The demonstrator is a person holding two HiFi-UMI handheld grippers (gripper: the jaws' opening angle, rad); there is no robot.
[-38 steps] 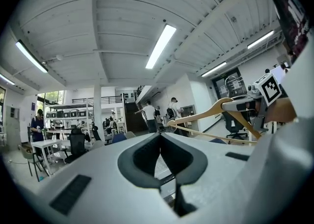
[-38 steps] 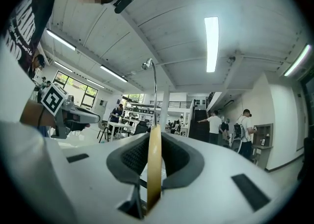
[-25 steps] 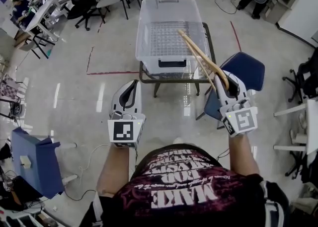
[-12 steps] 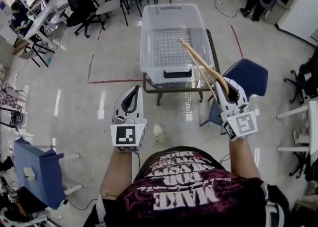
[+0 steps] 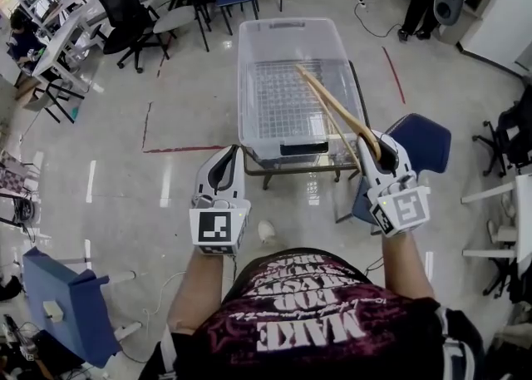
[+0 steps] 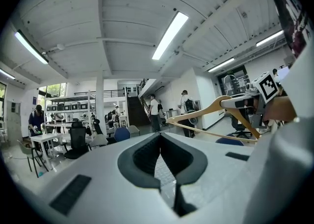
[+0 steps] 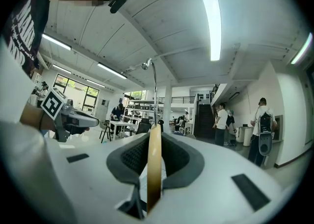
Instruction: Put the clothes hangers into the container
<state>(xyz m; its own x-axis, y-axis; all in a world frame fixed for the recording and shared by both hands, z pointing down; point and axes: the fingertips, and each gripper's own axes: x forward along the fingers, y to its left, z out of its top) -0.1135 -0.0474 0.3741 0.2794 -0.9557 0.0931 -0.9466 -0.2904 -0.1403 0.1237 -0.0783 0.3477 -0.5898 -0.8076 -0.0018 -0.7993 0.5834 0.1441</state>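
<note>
Wooden clothes hanger (image 5: 336, 107), held edge-on in my right claw (image 5: 376, 148). The pads are closed on the wood at its neck, just below the wire hook (image 7: 154, 83), which stands up at twelve o'clock in the right gripper view. From the claw, the hanger's arms and crossbar reach toward eleven o'clock. In the head view their far tip shows against the clear plastic container (image 5: 249, 71), though I cannot tell whether it is over the rim yet.

I judge the hanger light and rigid, unlikely to bend or to suffer from a short drop. The wood looks smooth and varnished, however, and so much length out front could make it pivot in the pads. The neck, near the balance point, seems to me the right place to hold it; an arm tip would let it swing.

My left claw (image 5: 223, 164), at nine o'clock of the right one, is closed with nothing between its pads.

The container sits at twelve o'clock on a small dark-framed table (image 5: 274, 170). A grid shows through its floor, and I see no hangers inside. A blue chair (image 5: 420, 141) stands at the table's four o'clock.
</note>
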